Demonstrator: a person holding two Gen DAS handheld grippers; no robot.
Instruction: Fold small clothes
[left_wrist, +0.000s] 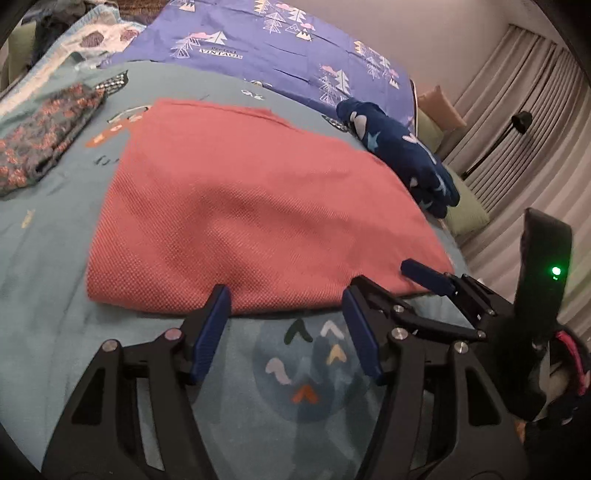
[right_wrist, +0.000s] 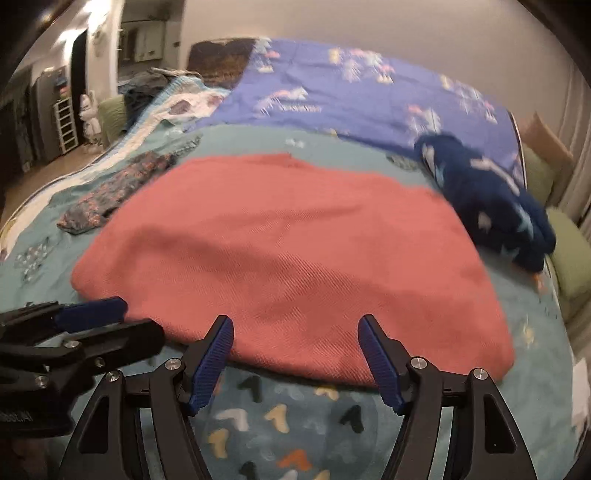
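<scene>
Purple bedsheet (left_wrist: 280, 40), left wrist view: printed wording upside down, "VINTAGE" legible, with a smaller line beside it that appears to read "Perfect". Right wrist view: same print blurred, unreadable.

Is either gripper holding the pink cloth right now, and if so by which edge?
Nothing is held. The left gripper and right gripper are both open, poised at the near edge of the pink cloth, with no fabric between their fingers.

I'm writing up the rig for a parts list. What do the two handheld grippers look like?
Both match: the left gripper and right gripper have black skeletal linkage arms with cut-out windows, silver pivot bolts, and ribbed blue pads. A black upright part with a green light stands beside the right one.
</scene>
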